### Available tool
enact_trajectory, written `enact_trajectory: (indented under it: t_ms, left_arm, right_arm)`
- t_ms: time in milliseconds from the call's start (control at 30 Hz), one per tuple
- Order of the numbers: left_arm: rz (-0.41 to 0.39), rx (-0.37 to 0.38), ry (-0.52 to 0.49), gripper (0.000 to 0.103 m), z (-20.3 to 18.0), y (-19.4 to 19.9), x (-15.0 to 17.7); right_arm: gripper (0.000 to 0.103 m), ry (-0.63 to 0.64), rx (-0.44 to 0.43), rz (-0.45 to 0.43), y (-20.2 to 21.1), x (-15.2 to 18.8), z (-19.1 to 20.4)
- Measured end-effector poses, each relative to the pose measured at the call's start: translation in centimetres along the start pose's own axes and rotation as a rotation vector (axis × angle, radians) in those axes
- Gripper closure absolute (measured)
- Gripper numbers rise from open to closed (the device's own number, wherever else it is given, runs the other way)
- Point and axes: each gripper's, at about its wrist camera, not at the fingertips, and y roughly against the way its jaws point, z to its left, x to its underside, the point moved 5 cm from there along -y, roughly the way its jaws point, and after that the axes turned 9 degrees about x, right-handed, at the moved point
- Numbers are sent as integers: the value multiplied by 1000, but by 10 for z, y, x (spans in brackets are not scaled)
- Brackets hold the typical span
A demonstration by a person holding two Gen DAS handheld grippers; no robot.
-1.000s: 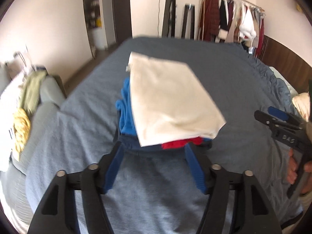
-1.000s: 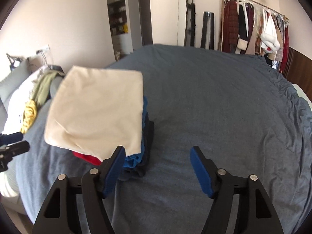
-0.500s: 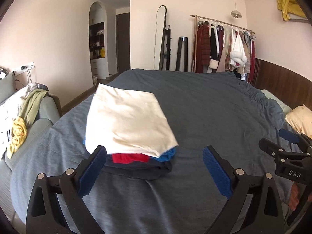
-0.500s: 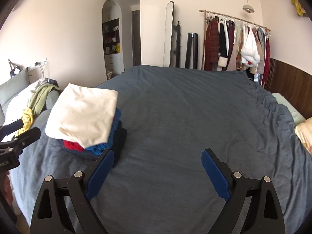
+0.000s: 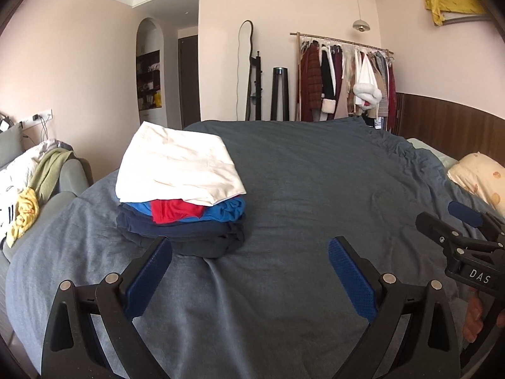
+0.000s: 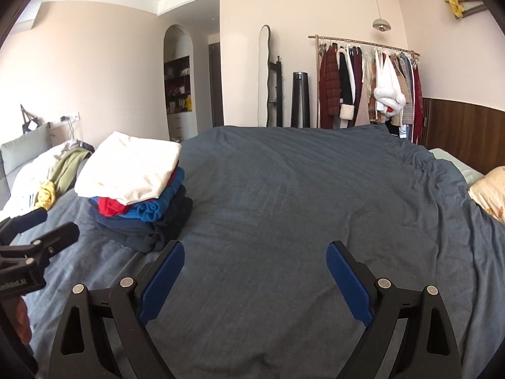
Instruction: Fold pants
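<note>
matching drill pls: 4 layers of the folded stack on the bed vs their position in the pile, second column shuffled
Column 1:
1. cream pants
2. red garment
3. blue garment
4. dark navy garments

Column 2:
a. bottom of the pile, on the bed cover
b. top of the pile
c. directly under the top layer, showing at the near edge
d. between the red layer and the bottom layers

Pairs: 1-b, 2-c, 3-d, 4-a
</note>
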Motion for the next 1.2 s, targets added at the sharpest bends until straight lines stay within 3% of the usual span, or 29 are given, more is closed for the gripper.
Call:
enact_trajectory:
  t_ms: [167,400,633,1200]
  left_arm:
    - [33,-2,-34,1,-19,21,-1]
    - [3,-17,-5,0,-30,56,2]
    - [24,-33,1,0,-46,80,13]
    - [5,-12,-36,0,-78,109,22]
  right_arm:
    - [11,-14,46,-24,37,3,-12]
    - [11,-32,78,-12,78,13,-28]
    - [11,-19,107,-23,114,27,-37]
    - [11,-16,152,-45,159,44,-51]
